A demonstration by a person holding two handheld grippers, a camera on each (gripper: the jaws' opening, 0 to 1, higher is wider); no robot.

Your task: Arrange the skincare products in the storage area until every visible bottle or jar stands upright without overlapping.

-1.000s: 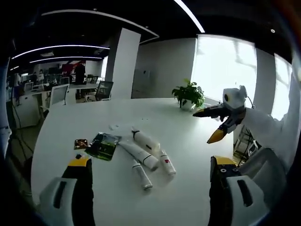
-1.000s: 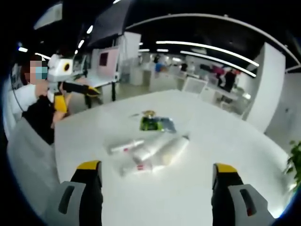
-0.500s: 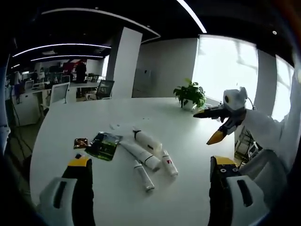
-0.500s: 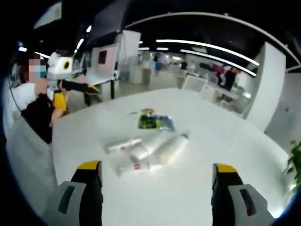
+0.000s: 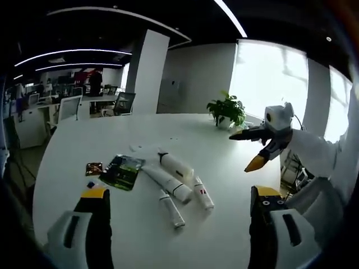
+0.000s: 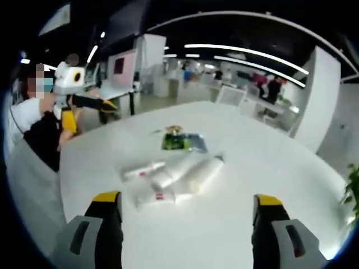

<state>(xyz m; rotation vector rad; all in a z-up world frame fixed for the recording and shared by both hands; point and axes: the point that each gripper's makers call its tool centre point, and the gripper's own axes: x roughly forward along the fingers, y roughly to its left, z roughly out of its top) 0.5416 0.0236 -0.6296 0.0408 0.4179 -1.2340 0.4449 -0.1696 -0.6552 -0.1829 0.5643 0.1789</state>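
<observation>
Several white skincare tubes lie flat in a loose cluster on the white round table (image 5: 112,140): a black-capped bottle (image 5: 175,166), a thick tube (image 5: 166,184), a thin tube (image 5: 171,208) and a red-labelled tube (image 5: 202,194). In the right gripper view the same cluster shows as a thick tube (image 6: 202,174), a red-labelled tube (image 6: 155,197) and a thin tube (image 6: 143,168). My left gripper (image 5: 179,192) hovers open, short of the cluster. My right gripper (image 6: 187,198) is open too, above the table; from the left gripper view it (image 5: 247,149) hangs over the table's right edge.
A green sachet (image 5: 122,171) and a small brown sachet (image 5: 93,168) lie left of the tubes. A potted plant (image 5: 226,112) stands at the table's far side. A person (image 6: 33,129) holds the left gripper (image 6: 92,115) at the table's edge. Office chairs and desks stand behind.
Both views have drifted only slightly. The tubes and sachets lie as before, and both grippers stay open and apart from them.
</observation>
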